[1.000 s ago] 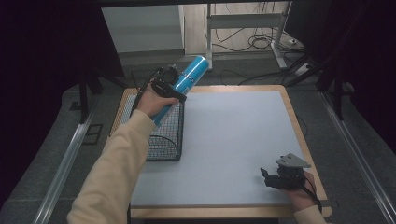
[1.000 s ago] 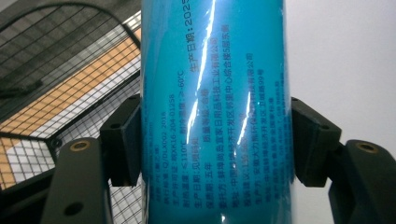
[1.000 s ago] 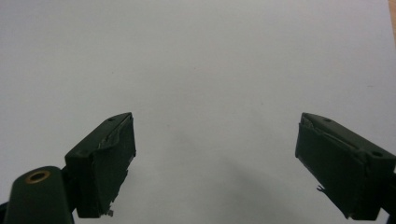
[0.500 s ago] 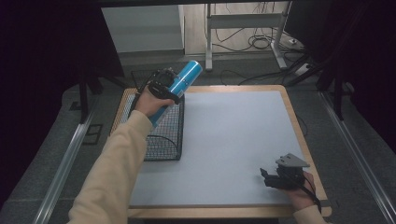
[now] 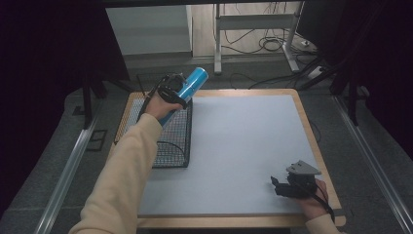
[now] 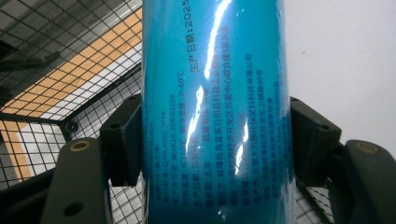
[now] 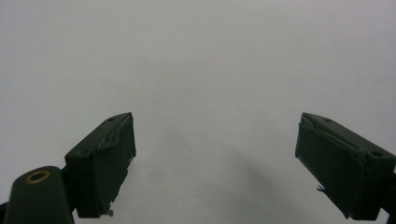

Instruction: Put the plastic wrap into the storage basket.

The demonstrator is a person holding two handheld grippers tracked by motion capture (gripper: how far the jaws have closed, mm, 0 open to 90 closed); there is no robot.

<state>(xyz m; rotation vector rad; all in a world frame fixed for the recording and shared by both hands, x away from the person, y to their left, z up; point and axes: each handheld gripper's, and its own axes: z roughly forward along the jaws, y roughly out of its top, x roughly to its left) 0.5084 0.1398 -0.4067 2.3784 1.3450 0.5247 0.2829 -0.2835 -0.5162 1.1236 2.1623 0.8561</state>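
The left gripper (image 5: pixel 176 91) is clamped on a blue cylinder (image 5: pixel 187 87), its jaws pressing the tube's two sides, as the left gripper view shows with the printed blue cylinder (image 6: pixel 217 112) running straight up between them. The tube tilts, upper end pointing away toward the far side, and is held in the air above the far end of a black wire basket (image 5: pixel 168 141) at the left of the surface (image 5: pixel 243 141). The right gripper (image 5: pixel 285 186) rests near the surface's near right corner, jaws wide apart around nothing. The surface is pale grey with a wooden border. Beyond it lie grey floor, metal desk legs (image 5: pixel 217 39) and loose cables (image 5: pixel 272 45).
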